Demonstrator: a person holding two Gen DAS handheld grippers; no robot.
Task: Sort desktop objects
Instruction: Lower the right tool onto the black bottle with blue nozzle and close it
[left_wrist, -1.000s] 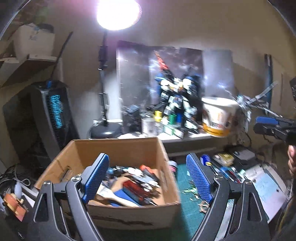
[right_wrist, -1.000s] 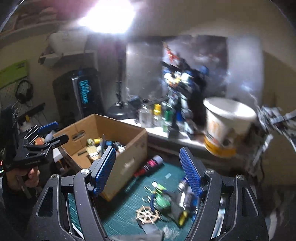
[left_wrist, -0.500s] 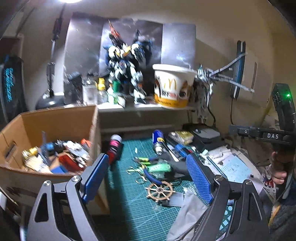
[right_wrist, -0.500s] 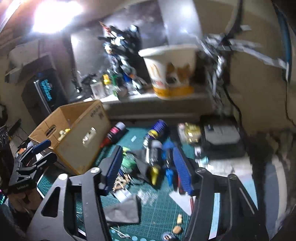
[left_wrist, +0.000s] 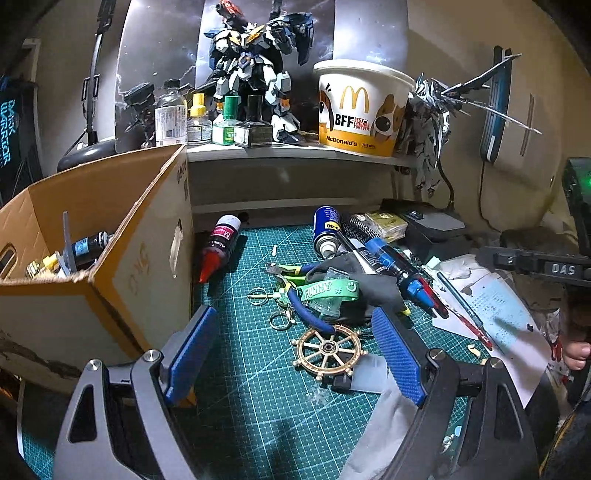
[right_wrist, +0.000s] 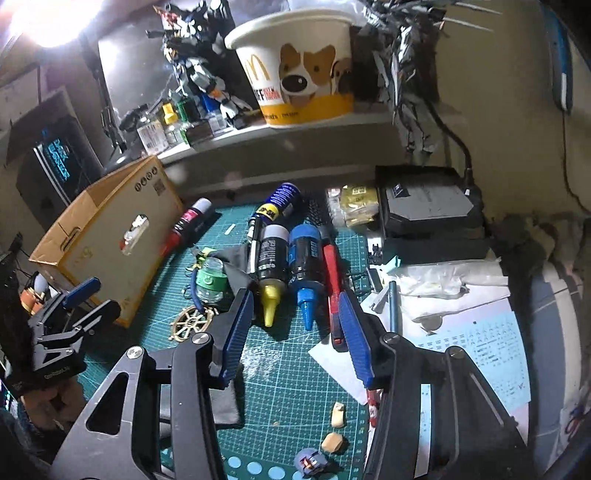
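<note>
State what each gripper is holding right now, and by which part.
Nothing is held. The left gripper and the right gripper are both open and empty above the green cutting mat.

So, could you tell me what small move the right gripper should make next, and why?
Probably ease the right gripper forward and down onto the yellow-tipped bottle. Its jaws are open and empty, the bottle lies loose on the green mat just ahead, and the cardboard box to the left already holds sorted items.

home hobby desk, green cutting mat (left_wrist: 258, 398), robot model kit (left_wrist: 255, 70), paint bottles (right_wrist: 272, 266), shelf clutter
</note>
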